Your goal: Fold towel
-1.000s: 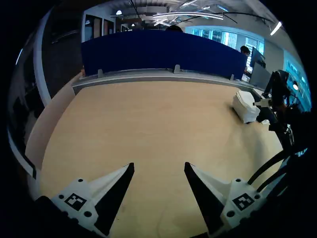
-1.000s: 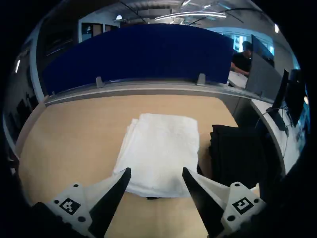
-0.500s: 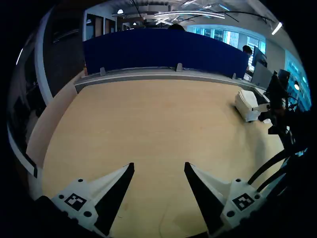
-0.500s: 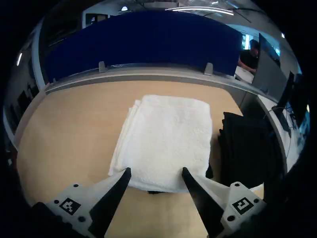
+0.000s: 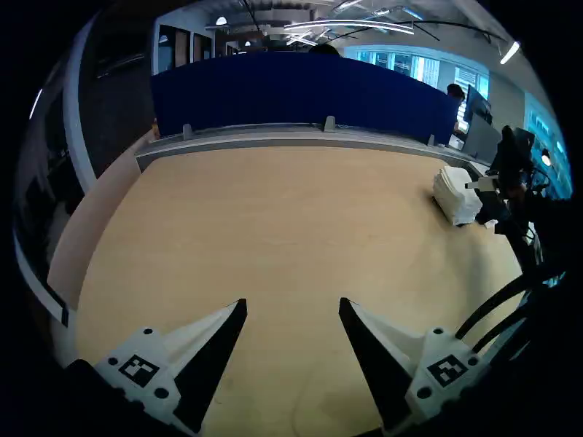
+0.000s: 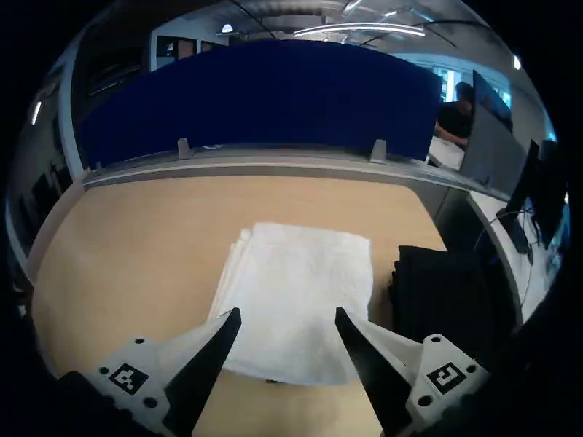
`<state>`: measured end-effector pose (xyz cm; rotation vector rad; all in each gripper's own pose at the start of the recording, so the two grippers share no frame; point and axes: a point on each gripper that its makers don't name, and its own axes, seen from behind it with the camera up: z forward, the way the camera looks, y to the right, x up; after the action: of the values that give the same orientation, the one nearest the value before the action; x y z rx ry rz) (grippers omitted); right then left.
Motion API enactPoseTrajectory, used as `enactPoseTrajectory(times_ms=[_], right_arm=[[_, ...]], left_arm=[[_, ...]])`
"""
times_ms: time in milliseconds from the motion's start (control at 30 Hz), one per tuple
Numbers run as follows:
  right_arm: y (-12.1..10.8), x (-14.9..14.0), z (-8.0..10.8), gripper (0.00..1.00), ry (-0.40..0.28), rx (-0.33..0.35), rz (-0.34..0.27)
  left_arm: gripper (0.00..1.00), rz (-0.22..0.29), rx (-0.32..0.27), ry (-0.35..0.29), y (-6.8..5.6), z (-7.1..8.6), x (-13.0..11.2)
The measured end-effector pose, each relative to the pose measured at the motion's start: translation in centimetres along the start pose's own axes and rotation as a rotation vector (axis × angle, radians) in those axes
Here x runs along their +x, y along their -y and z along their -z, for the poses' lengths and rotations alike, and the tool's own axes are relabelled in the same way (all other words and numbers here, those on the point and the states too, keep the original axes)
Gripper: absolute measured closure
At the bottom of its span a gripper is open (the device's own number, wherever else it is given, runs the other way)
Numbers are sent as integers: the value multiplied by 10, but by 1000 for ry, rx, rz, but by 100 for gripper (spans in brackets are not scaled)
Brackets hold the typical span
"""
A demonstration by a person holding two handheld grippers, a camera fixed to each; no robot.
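A folded white towel (image 6: 295,291) lies on the light wooden table (image 6: 138,240), directly ahead of my right gripper (image 6: 287,319). That gripper is open and hovers over the towel's near edge with nothing between its fingers. In the left gripper view the same white towel (image 5: 453,194) sits small at the table's far right, with the other gripper (image 5: 490,198) beside it. My left gripper (image 5: 291,309) is open above bare tabletop (image 5: 277,218), far from the towel.
A stack of black folded cloth (image 6: 437,288) lies right of the white towel. A blue partition (image 6: 255,95) runs along the table's far edge. Monitors (image 6: 535,182) and a seated person (image 6: 453,120) are off to the right. Black cables (image 5: 510,298) cross the right of the left gripper view.
The right gripper view has drawn back a little from the towel, which looks smaller and lower than half a second ago. The left gripper has barely moved.
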<state>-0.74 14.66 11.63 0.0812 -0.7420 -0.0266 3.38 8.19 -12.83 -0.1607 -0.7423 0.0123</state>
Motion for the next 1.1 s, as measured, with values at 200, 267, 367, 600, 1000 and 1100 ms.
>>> enactPoseTrajectory(times_ms=[200,267,367,600,1000,1100], right_arm=[[-4,19,-11,0,-5,-1,21],[-4,24,-16,0,-5,-1,29],[-5,31,-22,0,-6,-1,40],[-8,41,-37,0,-2,-2,50],[-11,31,-61,0,47,-3,67],[-12,29,-64,0,53,-3,67]], left_arm=[[6,8,8,6,2,0,-2],[6,9,12,8,3,0,-2],[6,13,19,11,6,-1,-3],[6,24,33,14,12,-2,-4],[6,32,53,31,18,0,-10],[6,33,58,31,20,2,-12]])
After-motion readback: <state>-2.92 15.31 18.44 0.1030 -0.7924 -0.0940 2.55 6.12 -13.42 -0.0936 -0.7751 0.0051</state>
